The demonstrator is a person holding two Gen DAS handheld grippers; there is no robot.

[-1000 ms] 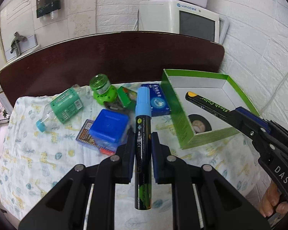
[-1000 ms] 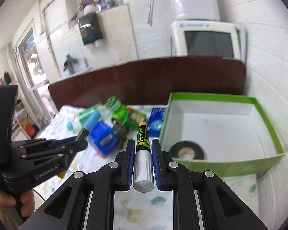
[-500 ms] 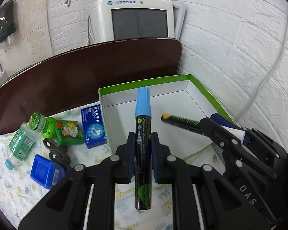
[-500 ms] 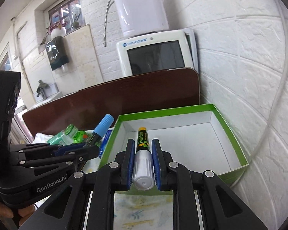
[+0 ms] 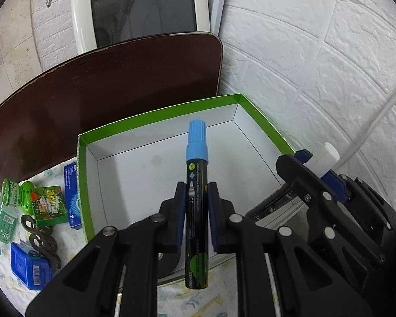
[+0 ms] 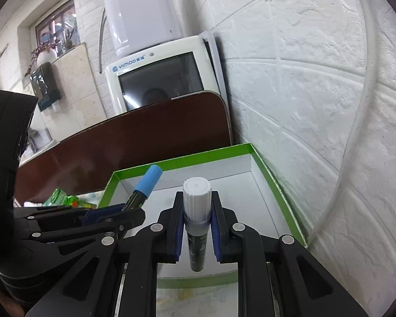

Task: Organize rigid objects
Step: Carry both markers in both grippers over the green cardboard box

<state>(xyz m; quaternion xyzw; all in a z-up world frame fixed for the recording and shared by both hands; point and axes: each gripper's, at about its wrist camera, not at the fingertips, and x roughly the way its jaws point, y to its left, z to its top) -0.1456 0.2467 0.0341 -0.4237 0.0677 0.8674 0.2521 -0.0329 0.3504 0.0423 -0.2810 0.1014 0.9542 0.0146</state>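
Note:
My left gripper [image 5: 196, 198] is shut on a black marker with a blue cap [image 5: 196, 142]. It holds the marker over the white floor of the green-rimmed box [image 5: 158, 113], cap pointing to the far wall. My right gripper [image 6: 197, 211] is shut on a black marker with a white cap [image 6: 197, 198]. The cap stands up and the body hangs down towards the box [image 6: 198, 155]. In the left wrist view the right gripper [image 5: 303, 169] sits at the box's right rim with the white cap [image 5: 324, 155] sticking out. The left gripper [image 6: 118, 212] and blue cap [image 6: 151, 177] show at the right wrist view's left.
Left of the box on the patterned cloth lie a blue carton [image 5: 71, 192], a green packet [image 5: 48, 206], green bottles [image 5: 8, 203], a black clip [image 5: 39, 237] and a blue square box [image 5: 26, 266]. A brown board [image 5: 105, 84] stands behind. A white brick wall [image 5: 316, 66] is close on the right.
Both grippers moved right, from over the cloth to over the box. The white-capped marker swung in the right jaws: its cap now points up and its long end down.

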